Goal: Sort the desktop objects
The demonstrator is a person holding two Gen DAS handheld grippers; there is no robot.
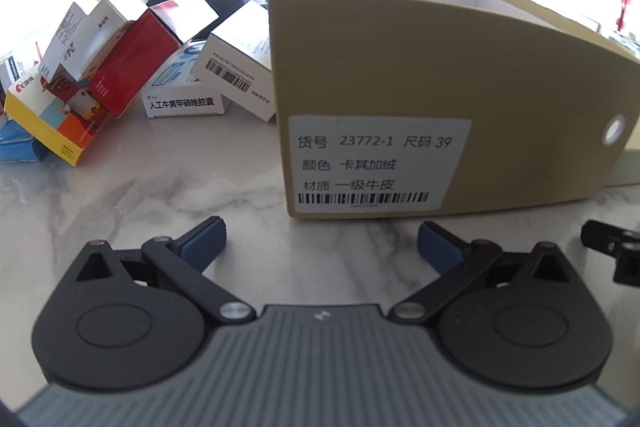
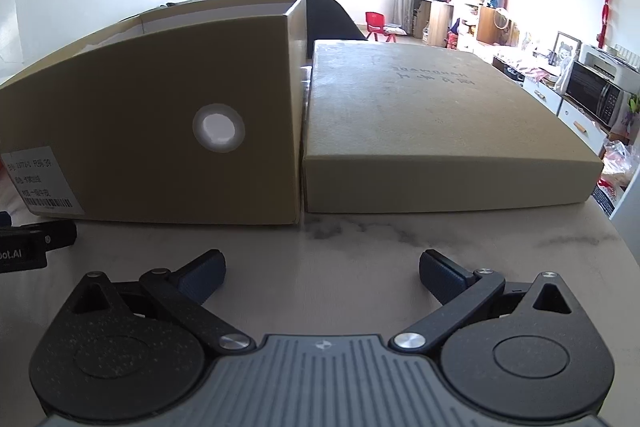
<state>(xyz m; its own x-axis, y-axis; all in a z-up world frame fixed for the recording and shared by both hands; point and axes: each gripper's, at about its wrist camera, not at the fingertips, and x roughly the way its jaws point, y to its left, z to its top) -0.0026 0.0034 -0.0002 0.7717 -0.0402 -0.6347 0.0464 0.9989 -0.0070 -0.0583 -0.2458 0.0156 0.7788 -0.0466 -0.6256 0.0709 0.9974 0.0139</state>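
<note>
An open tan shoebox (image 1: 420,67) with a white label stands on the marble table, right in front of my left gripper (image 1: 322,245), which is open and empty. It also shows in the right wrist view (image 2: 160,115). A heap of medicine cartons lies to its left: a red box (image 1: 132,63), a yellow box (image 1: 44,123), a white box with a barcode (image 1: 236,67), and a white-blue box (image 1: 184,95). My right gripper (image 2: 322,277) is open and empty, low over the table in front of the shoebox lid (image 2: 432,131).
The lid lies flat to the right of the shoebox, touching it. The table's right edge (image 2: 624,251) is near the right gripper. The other gripper shows at the side of each view (image 1: 616,251) (image 2: 28,245). A living room lies beyond.
</note>
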